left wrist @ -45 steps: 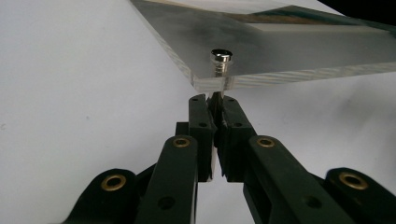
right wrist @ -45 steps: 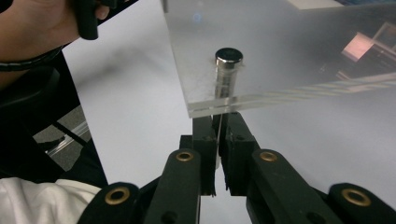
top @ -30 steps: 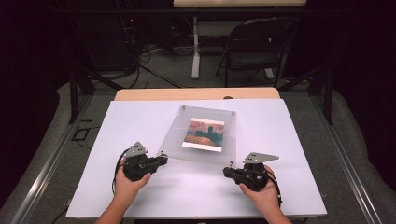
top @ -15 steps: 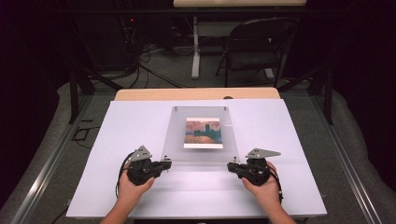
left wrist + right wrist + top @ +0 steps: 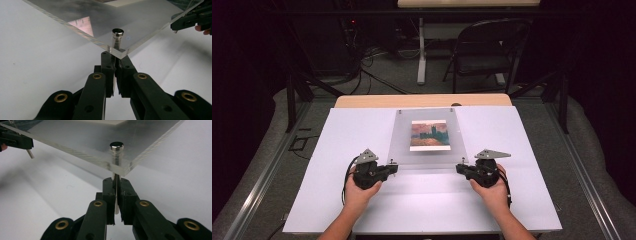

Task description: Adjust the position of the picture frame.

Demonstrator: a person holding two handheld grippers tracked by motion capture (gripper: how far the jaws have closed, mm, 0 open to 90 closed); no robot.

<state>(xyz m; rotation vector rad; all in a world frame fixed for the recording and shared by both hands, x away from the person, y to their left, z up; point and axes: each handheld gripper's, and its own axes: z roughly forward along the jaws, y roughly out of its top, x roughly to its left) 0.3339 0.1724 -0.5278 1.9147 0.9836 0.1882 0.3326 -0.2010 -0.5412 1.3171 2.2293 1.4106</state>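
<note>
Two tongs, clear panel between

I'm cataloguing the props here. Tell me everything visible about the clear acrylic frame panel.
The clear acrylic frame panel is a thick, transparent rectangle with polished edges and metal pins through its corners. A small painted picture of orange and teal sits under its middle. Its near edge is lifted off the white table. The left gripper and right gripper are each shut on a near corner pin.
</note>
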